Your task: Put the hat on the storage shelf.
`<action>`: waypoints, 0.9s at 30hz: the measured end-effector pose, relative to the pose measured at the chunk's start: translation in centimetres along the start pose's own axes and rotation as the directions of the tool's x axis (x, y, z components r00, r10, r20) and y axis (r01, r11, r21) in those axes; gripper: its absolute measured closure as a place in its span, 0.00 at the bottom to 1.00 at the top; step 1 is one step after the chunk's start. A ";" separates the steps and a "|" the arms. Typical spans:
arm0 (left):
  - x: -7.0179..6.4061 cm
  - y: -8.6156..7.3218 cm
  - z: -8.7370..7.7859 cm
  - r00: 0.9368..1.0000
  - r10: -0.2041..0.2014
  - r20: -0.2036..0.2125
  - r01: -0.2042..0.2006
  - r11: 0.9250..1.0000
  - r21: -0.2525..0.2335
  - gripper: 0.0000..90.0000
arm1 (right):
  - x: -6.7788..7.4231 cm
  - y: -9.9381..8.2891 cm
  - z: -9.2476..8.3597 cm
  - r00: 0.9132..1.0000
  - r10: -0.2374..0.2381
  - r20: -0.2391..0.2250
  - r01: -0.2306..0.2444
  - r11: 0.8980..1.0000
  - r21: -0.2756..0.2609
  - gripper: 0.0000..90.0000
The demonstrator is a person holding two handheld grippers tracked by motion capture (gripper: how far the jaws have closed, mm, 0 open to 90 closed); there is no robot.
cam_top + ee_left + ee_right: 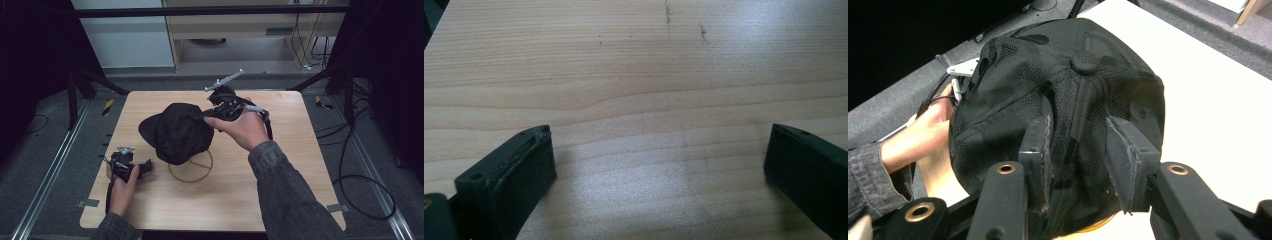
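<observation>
Slipping from a thin pinch is the main risk judged here: the black baseball cap (176,131), soft mesh with a top button, is gripped only by a fold of its crown, so a quick pull could free it. It is held over the wooden table (280,190), above a tan ring stand (191,172). The right gripper (1077,150) is clamped on the cap. Nearer the person than the cap, the left gripper (125,165) is held with jaws apart, empty.

A square light wooden table (280,200) carries a thin round wooden ring stand (192,172) near its middle, with a black mesh baseball cap (175,132) sitting over the stand's far side.
</observation>
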State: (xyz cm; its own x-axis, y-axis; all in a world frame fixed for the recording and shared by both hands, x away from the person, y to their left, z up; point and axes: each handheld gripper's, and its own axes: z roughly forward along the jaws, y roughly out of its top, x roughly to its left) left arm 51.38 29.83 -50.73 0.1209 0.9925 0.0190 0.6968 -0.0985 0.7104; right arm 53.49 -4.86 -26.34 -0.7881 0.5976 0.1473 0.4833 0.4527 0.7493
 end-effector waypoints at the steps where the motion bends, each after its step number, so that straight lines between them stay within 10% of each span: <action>1: 0.0 0.0 0.0 1.000 0.000 0.000 0.000 1.000 0.000 0.00 | -0.1 -0.1 -0.2 1.000 0.004 -0.002 -0.004 1.000 -0.002 0.69; 27: 0.0 0.0 0.0 1.000 0.000 0.000 0.000 1.000 0.000 0.00 | -2.7 -2.7 -4.9 0.995 0.081 0.063 -0.076 0.993 -0.089 0.61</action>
State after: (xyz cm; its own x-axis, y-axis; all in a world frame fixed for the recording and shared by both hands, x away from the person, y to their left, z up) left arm 51.38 29.84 -50.73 0.1212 0.9924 0.0192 0.6969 -0.0989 0.7104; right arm 52.45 -10.89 -25.60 -0.7206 0.6730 0.1669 0.5056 0.3452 0.7907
